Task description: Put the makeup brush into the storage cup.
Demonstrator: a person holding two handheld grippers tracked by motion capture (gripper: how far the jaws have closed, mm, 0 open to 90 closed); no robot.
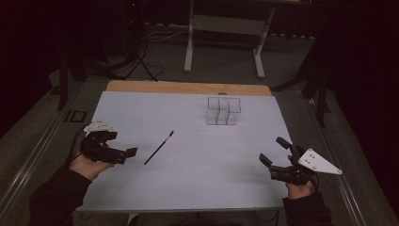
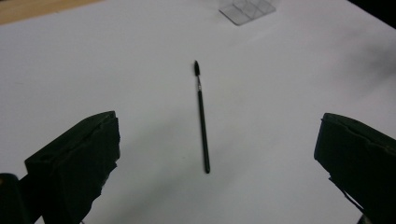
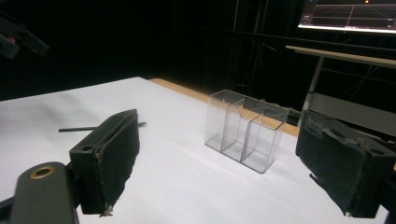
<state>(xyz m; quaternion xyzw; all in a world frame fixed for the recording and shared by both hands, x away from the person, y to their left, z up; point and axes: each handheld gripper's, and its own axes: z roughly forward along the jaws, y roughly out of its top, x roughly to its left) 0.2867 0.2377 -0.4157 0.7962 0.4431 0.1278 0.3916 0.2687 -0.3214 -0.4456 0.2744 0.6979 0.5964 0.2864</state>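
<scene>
The left gripper (image 2: 217,158) stands wide open and empty, and its view shows a thin black brush with a pointed dark tip (image 2: 201,116) lying flat on the white table sheet (image 2: 289,84), ahead between the jaws. The right gripper (image 3: 219,163), also wide open and empty, faces a clear plastic compartmented box (image 3: 245,130) standing upright ahead, with a lit screen (image 3: 348,14) beyond.

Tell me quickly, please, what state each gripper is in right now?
Left gripper: open, holding nothing, aimed at the brush.
Right gripper: open, holding nothing.
</scene>
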